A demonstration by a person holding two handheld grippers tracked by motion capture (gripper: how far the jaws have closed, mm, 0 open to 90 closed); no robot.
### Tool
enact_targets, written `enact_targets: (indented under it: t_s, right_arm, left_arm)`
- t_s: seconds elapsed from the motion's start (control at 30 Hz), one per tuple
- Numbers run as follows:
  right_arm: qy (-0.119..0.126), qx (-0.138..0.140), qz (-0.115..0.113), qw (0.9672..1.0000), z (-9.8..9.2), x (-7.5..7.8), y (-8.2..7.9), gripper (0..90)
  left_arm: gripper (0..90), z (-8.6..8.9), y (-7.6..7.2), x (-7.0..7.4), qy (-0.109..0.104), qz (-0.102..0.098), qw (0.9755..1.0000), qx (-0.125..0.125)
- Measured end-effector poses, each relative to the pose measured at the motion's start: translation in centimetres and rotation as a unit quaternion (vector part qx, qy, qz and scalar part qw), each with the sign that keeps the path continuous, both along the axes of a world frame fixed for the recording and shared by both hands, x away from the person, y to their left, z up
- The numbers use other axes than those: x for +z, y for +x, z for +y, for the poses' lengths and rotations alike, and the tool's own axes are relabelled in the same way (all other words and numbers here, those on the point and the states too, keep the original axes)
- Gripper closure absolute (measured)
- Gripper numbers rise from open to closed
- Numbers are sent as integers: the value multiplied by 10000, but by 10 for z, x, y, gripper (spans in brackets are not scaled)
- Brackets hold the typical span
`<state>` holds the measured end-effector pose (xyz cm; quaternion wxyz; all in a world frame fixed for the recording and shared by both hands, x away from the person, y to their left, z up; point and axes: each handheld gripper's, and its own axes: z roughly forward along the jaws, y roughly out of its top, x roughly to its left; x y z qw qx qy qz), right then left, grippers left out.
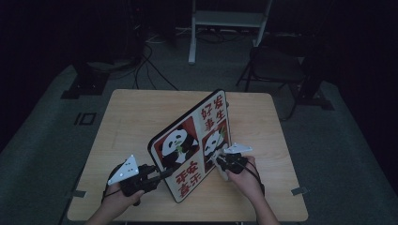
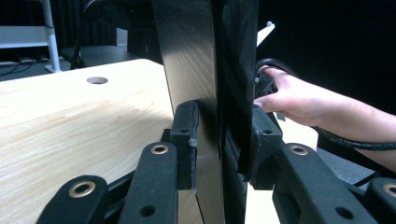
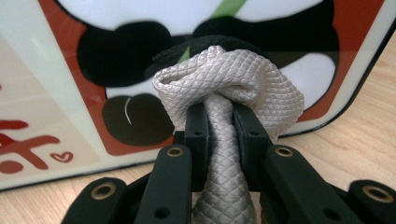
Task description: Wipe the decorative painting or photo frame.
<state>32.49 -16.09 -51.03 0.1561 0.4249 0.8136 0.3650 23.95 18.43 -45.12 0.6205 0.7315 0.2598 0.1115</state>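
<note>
A panda picture board (image 1: 190, 145) with red characters stands tilted on its edge on the wooden table (image 1: 131, 117). My left gripper (image 1: 162, 176) is shut on the board's near left edge; in the left gripper view its pads (image 2: 187, 135) clamp the dark board (image 2: 210, 93) from both sides. My right gripper (image 1: 219, 161) is shut on a bunched grey quilted cloth (image 3: 229, 88), pressed against the board's printed face (image 3: 140, 56) at a panda's black patch. A person's hand (image 2: 299, 100) holds the right gripper beyond the board.
The table's far half is bare wood, with a round cable hole (image 2: 97, 80) in it. A dark chair (image 1: 277, 65) and a white frame (image 1: 225, 21) stand on the floor behind. Cables (image 1: 150, 65) trail across the floor at the back left.
</note>
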Motion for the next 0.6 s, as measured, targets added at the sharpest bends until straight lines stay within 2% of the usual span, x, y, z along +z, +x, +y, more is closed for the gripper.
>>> enact_targets:
  t_s: [0.3, 0.4, 0.47, 0.57, 0.6]
  right_arm:
    - [-149, 18, 204, 9997, -2, -9, 0, 780]
    - [-95, -4, 267, 9996, -5, -10, -1, 781]
    - [-12, -22, 192, 9998, -7, -4, -2, 782]
    - [167, -32, -39, 9998, -10, 13, -5, 782]
    - [167, -32, -39, 9998, -10, 13, -5, 782]
  left_arm:
    - [706, 0, 1, 0, -39, 35, 10000, 21]
    - [710, 1, 1, 0, -17, 44, 10000, 33]
    - [712, 1, 1, 0, -15, 52, 10000, 36]
    - [715, 1, 1, 0, -23, 55, 10000, 45]
    - [715, 1, 1, 0, -23, 55, 10000, 45]
